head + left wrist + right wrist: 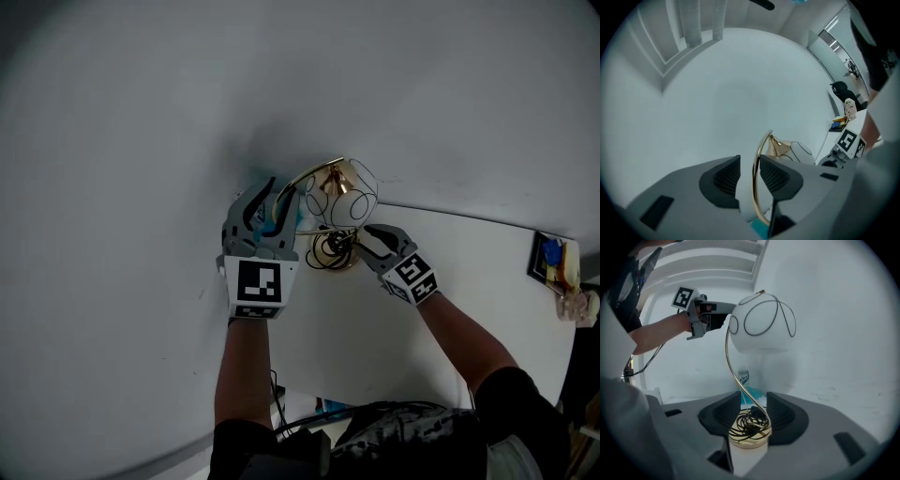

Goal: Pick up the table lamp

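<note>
Wide-open left claw (750, 163) is straddling the table lamp (761, 324) stem (755, 187), wide-open right claw (754, 399) its base (747, 438); closing both evenly before lifting is looking wisest

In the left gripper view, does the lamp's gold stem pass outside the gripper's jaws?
No, the gold stem runs up through the gap between the two jaws of the left gripper.

The wall (141, 141) stands close behind the lamp (345, 202), so little room is left there. The left gripper (277, 199) takes the lamp's left side and the right gripper (366, 236) its right. A bottle (744, 377) stands behind the base (749, 436). The table (469, 281) on the right is free up to some small things (553, 262) at its edge.
</note>
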Available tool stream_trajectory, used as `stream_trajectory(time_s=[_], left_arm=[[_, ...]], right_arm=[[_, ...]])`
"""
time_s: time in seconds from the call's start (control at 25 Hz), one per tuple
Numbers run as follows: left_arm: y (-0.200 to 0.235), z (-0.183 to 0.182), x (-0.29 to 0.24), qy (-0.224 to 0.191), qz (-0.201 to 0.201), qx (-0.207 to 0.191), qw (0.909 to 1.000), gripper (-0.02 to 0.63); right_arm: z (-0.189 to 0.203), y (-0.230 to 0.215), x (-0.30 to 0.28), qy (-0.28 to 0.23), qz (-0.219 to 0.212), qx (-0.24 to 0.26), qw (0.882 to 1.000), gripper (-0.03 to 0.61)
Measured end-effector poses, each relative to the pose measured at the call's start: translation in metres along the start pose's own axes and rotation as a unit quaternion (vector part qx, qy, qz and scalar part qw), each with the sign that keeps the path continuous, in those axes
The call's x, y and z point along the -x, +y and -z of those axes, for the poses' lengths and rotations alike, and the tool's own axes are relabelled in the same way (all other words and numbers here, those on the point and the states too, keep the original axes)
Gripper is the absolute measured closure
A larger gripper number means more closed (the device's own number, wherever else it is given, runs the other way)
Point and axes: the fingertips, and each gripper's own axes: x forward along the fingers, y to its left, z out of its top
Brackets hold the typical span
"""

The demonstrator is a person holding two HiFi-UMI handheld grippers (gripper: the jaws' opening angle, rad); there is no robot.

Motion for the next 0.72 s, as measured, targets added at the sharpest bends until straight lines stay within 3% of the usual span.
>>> stream_trajectory(time_s=[0.16, 0.56, 0.72], left_arm=[[-0.007, 0.001, -0.013, 0.006, 0.011, -0.016, 0.9998, 0.489], [-0.015, 0.016, -0.036, -0.012, 0.026, 0.012, 0.9995, 0.492], [-0.017, 0.018, -0.038, -0.024, 0.027, 0.046, 0.9983, 0.581]], right_arm=[[0.015, -0.018, -0.024, 0.013, 0.021, 0.002, 1.0, 0.416], [0.059, -0.032, -0.076, 0.048, 0.038, -0.017, 0.998, 0.41], [0.064, -0.034, -0.083, 0.05, 0.039, -0.017, 0.998, 0.424]])
